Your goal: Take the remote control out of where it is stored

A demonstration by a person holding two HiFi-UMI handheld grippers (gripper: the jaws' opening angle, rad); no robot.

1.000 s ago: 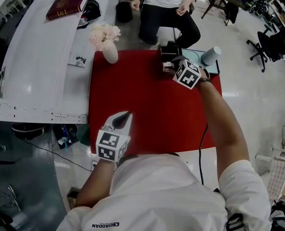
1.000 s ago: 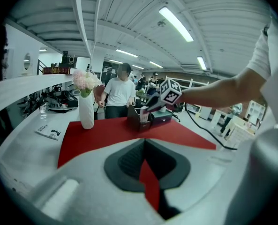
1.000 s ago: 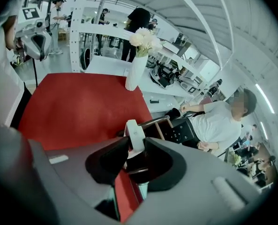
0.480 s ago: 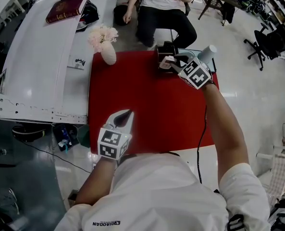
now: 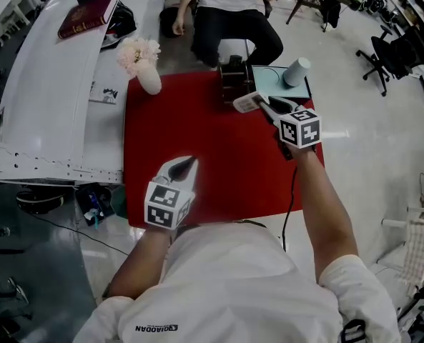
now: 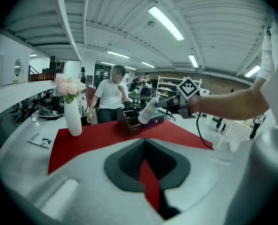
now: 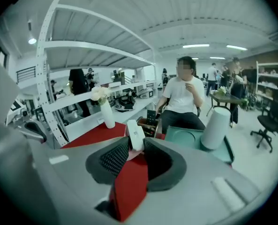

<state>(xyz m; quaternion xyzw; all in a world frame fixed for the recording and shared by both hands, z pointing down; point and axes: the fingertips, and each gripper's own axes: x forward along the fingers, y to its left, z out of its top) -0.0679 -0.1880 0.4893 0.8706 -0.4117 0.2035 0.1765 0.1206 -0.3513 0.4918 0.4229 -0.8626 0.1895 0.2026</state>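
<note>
Remote control (image 5: 249,102): hung in the air just in front of the storage box (image 5: 233,73), tilted, no longer touching it. The left gripper view showed it above and beside the box's open top.
Change: a second earlier the white body was down at the box, with the right tongs pushed in close. Since then it had come up and back, clear of the compartments.
Right tongs (image 5: 263,105): clenched on the remote's near end, a pad against each side, the grip kept through the lift.
Storage box: stood upright at the far edge of the red surface (image 5: 197,156), apparently not dragged along.
Meaning for the task: the removal looked done in substance. What remained, as a judgement, was to carry the remote off or set it down on the bare red cloth nearer than the box.
Left tongs (image 5: 183,168): drawn together on nothing, held over the surface well short of the box and to its left, idle as before.
Around the box: vase (image 5: 149,83) of flowers off to its left. A teal tray (image 5: 269,81) with a grey cylinder (image 5: 295,71) lay just to its right. A seated person (image 5: 229,20) was beyond it.
</note>
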